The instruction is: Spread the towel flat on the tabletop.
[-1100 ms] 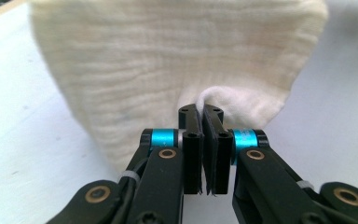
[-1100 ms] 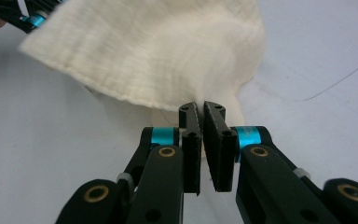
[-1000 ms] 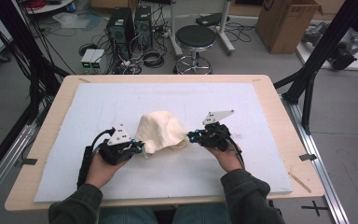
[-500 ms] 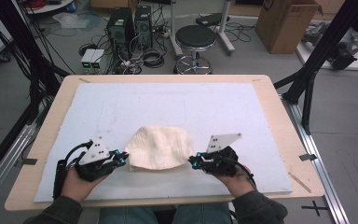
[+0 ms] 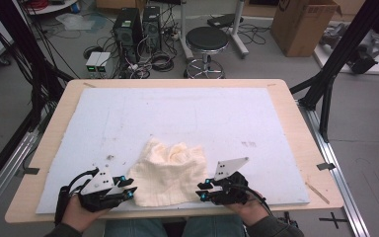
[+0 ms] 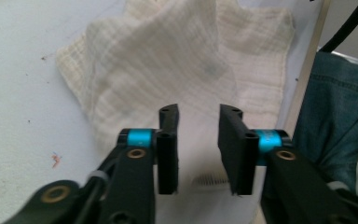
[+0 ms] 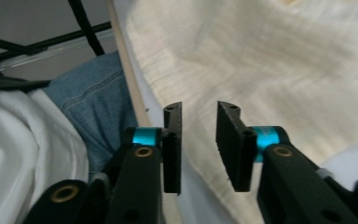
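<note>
Two grippers low at the near edge of the table (image 5: 296, 148), one on each side of a cream cloth (image 5: 168, 170). Left gripper (image 5: 129, 186) at about 8 o'clock from the cloth's middle, tips just at its near left corner. Right gripper (image 5: 201, 191) at about 4 o'clock, tips just beside the near right corner.

Seen along the left gripper (image 6: 198, 142): jaws spread with a clear gap, having just been opening; cloth (image 6: 177, 70) lying flat beyond and beneath, nothing pinched. Pads apart from the fabric, as far as can be told. Blue denim (image 6: 335, 121) at 3 o'clock in that view, past the table's edge.

Seen along the right gripper (image 7: 199, 140): jaws likewise parted, having just been opening, with cloth (image 7: 270, 70) spread under and ahead toward 1 o'clock, not clamped. Table edge running from 12 toward 6 o'clock just left of the jaws; denim (image 7: 88, 107) and a white garment (image 7: 23, 154) at 9 o'clock.

Lying on the white mat (image 5: 177, 113), near its front edge and around the middle from left to right: cloth flattened at the near side, bunched into soft folds at the far side toward 12 o'clock. Grey three-cornered plates on top of both grippers, tilted upward. Black stool (image 5: 207, 39) on the floor beyond the table at 12 o'clock; cardboard box (image 5: 303, 24) at 1 o'clock.
</note>
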`<state>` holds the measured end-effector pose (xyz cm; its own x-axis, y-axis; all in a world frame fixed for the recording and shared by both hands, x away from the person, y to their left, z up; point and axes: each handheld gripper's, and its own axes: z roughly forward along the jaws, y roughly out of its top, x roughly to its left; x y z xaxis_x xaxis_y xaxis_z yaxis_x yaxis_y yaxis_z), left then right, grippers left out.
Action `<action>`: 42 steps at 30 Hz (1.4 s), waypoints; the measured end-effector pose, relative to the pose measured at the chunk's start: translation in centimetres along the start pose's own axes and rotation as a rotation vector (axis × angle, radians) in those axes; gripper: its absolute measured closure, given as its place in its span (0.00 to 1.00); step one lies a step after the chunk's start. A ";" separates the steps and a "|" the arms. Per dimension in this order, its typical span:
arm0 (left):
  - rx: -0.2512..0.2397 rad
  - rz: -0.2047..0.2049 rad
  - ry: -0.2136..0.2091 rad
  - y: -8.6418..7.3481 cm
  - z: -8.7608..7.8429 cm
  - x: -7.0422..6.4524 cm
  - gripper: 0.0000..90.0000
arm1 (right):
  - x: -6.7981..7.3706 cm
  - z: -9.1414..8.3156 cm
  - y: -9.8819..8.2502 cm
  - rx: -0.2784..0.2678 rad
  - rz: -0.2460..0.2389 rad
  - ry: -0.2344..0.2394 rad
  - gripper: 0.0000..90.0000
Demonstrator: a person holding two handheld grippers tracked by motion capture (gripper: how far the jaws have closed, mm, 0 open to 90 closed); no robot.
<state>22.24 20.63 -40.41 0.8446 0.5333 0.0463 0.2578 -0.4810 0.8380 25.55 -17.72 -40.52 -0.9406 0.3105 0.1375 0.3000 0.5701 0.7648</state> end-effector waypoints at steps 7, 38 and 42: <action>-0.072 -0.034 0.043 2.2 0.2 2.5 0.58 | -3.0 -1.7 2.7 -0.071 -0.008 -0.086 0.69; 0.221 -0.086 0.075 2.5 9.9 8.2 0.97 | -11.9 2.6 3.8 0.077 0.096 0.010 0.96; 0.198 -0.085 0.113 2.8 9.2 8.3 0.99 | -12.0 0.6 3.8 0.038 0.094 -0.045 0.96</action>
<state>34.27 17.28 -42.73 0.7609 0.6469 0.0506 0.4219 -0.5525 0.7188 38.09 -18.82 -39.59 -0.9004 0.3968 0.1785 0.3929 0.5653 0.7253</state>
